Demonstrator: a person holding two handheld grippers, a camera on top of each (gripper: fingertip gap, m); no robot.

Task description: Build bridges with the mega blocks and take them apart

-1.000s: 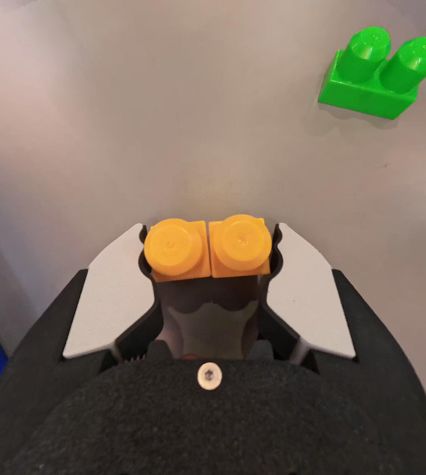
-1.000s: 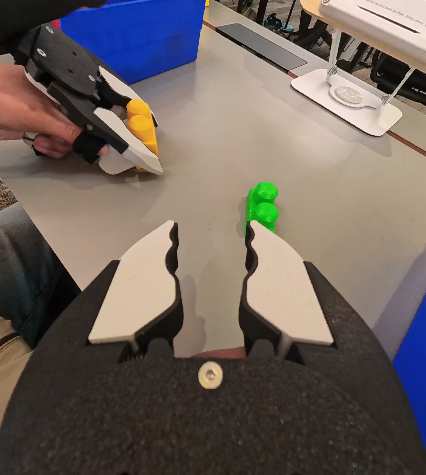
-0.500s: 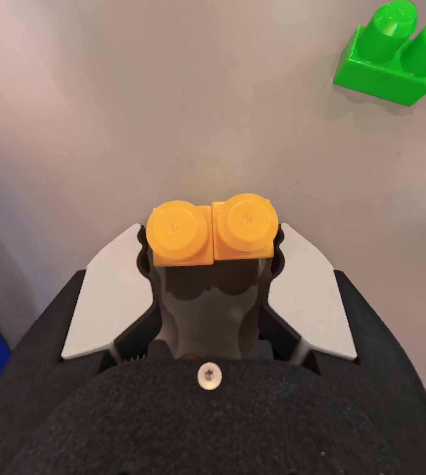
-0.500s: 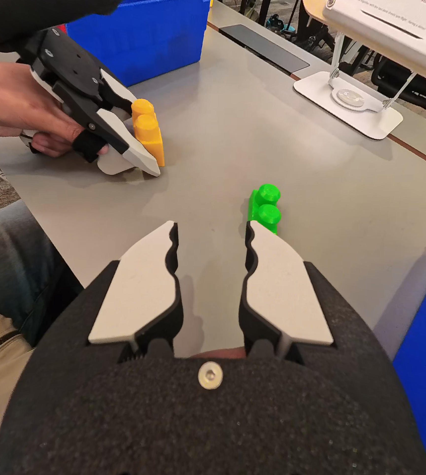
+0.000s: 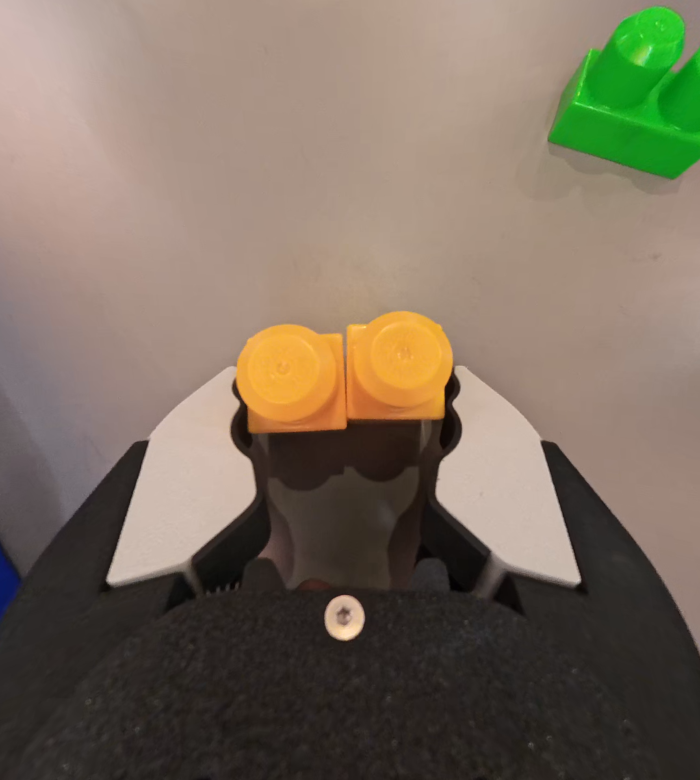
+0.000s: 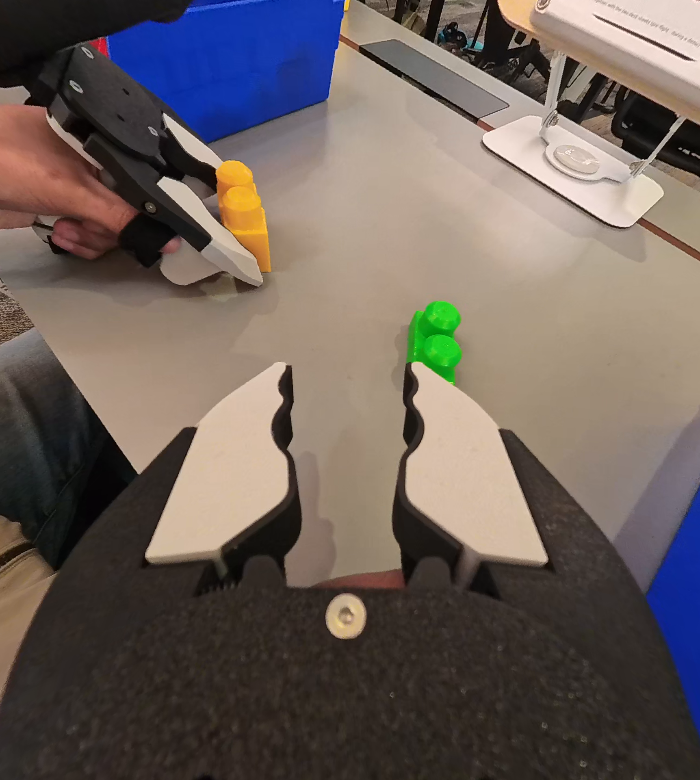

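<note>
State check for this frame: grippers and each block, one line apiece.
left gripper: shut on the orange blocks, tips down at the table.
right gripper: open, empty.
orange blocks: two single-stud blocks side by side, upright, gripped, base at the table.
green block: two studs, upright on the table, free.

Orange block [image 6: 246, 215]: its near side, towards the green block [image 6: 434, 339], is covered by the left gripper's [image 6: 230, 249] fingers — contact with the table cannot be told.
Orange block's underside: hidden in the left wrist view, only stud tops showing.
Green block: near end hidden behind the right gripper's [image 6: 347, 371] finger; in the left wrist view its right stud is cut by the frame edge.
Blue bin [image 6: 230, 63], beyond the orange block: top cropped — contents unseen.
White stand [image 6: 572, 169], far right of the green block: upper part cut off.
</note>
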